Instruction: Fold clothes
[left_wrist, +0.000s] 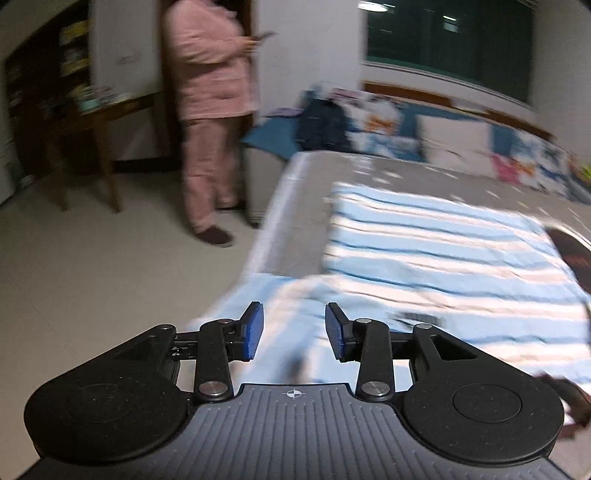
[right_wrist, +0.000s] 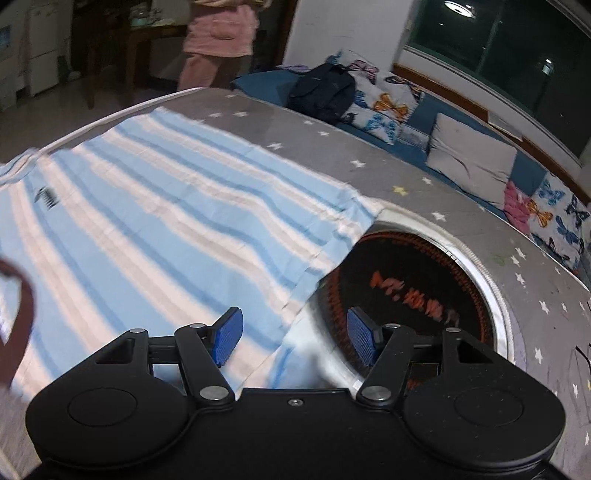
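A light blue and white striped garment (left_wrist: 436, 258) lies spread flat on a grey star-patterned surface (left_wrist: 406, 170). It also shows in the right wrist view (right_wrist: 155, 221). My left gripper (left_wrist: 293, 334) is open and empty, hovering above the garment's near left edge, where a sleeve hangs toward the floor. My right gripper (right_wrist: 295, 338) is open and empty, above the garment's right edge, where the cloth lies over a round black plate with orange lettering (right_wrist: 413, 288).
A person in pink pyjamas (left_wrist: 210, 110) stands on the floor at the left, beside a wooden table (left_wrist: 96, 122). A dark bag (right_wrist: 321, 92), a grey pillow (right_wrist: 472, 158) and butterfly-print bedding (right_wrist: 384, 107) lie along the far side under a window.
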